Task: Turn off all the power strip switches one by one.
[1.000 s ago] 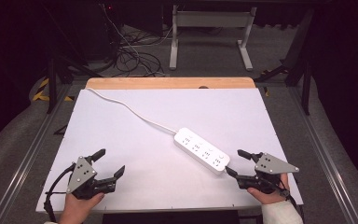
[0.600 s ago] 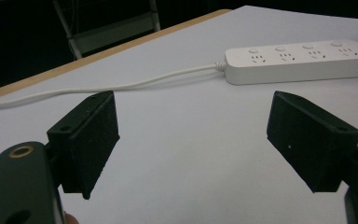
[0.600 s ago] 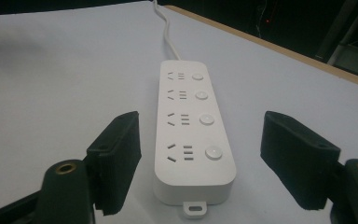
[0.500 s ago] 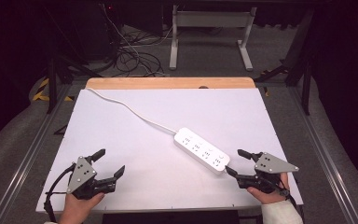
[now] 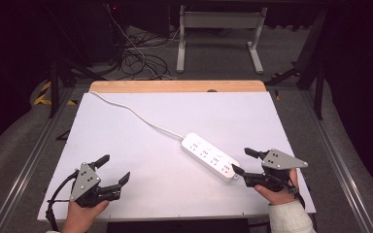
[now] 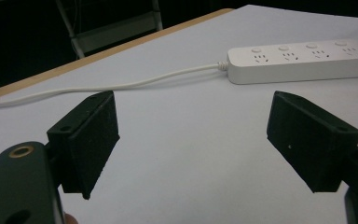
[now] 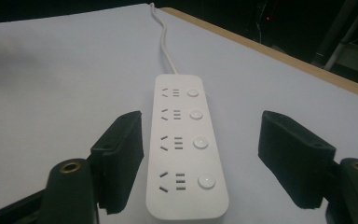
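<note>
A white power strip (image 5: 210, 156) with several sockets and round switches lies slantwise on the white table top (image 5: 141, 145), right of centre. Its white cable (image 5: 136, 113) runs to the far left corner. My right gripper (image 5: 246, 161) stands open just off the strip's near end, and in the right gripper view the power strip (image 7: 185, 143) lies between and ahead of the jaws. My left gripper (image 5: 112, 169) is open near the front left edge, nothing in it. In the left gripper view the power strip (image 6: 301, 60) sits far ahead to the right, with its cable (image 6: 121, 85) trailing left.
A wooden strip (image 5: 175, 86) edges the table's far side. Beyond it are a metal frame (image 5: 218, 29) and tangled cables (image 5: 136, 58) on the dark floor. Metal rails (image 5: 24, 160) flank the table.
</note>
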Available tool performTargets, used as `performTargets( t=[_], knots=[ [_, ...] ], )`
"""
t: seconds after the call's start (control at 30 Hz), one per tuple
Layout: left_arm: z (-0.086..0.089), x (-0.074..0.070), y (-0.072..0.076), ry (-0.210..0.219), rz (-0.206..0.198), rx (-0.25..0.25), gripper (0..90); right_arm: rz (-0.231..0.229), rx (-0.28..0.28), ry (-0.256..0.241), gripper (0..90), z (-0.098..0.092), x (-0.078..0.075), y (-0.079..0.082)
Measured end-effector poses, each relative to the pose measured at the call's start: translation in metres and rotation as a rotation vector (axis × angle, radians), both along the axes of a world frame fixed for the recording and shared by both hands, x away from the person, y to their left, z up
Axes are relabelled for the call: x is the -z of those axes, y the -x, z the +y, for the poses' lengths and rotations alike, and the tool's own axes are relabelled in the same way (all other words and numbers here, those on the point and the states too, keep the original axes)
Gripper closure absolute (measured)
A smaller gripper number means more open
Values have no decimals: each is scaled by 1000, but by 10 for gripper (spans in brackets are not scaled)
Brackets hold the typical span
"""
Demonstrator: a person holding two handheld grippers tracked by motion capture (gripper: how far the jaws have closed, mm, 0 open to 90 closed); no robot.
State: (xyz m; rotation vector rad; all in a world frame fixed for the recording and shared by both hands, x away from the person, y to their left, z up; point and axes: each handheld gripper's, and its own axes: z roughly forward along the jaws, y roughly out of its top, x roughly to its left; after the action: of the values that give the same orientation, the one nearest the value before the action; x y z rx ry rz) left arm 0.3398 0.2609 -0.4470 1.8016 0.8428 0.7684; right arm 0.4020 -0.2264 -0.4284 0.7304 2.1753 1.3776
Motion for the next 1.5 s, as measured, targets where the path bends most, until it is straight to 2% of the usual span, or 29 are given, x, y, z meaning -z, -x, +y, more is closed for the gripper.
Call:
performTargets(
  t=[0.3,0.77,0.93,1.07,1.13,1.2,1.3,1.33,1.4,1.43,1.5],
  knots=[
    [-1,1,0,2,5,0,174,0,7,15,312,10,-9,-16],
    [-1,1,-1,-4,5,-3,173,2,-10,31,311,27,-12,-33],
    [-1,1,0,-8,1,-3,173,9,-12,27,311,35,-12,-42],
    [-1,1,0,-11,1,-3,173,32,3,50,317,37,-9,-45],
    [0,1,0,-17,-3,-2,173,46,26,80,348,37,-8,-47],
    [-1,1,0,-13,0,-3,173,47,23,95,374,36,-7,-47],
    [-1,1,1,-17,-3,-4,173,18,17,114,468,37,-8,-45],
    [-2,1,1,-19,-4,-4,173,12,4,115,528,38,-8,-45],
    [-2,1,0,-22,-3,-3,173,64,-33,88,580,39,-7,-45],
    [-2,1,0,-23,-4,-3,173,65,-25,101,591,39,-7,-45],
    [-3,1,0,-29,-5,-4,173,73,-24,121,667,38,-7,-45]
  ],
)
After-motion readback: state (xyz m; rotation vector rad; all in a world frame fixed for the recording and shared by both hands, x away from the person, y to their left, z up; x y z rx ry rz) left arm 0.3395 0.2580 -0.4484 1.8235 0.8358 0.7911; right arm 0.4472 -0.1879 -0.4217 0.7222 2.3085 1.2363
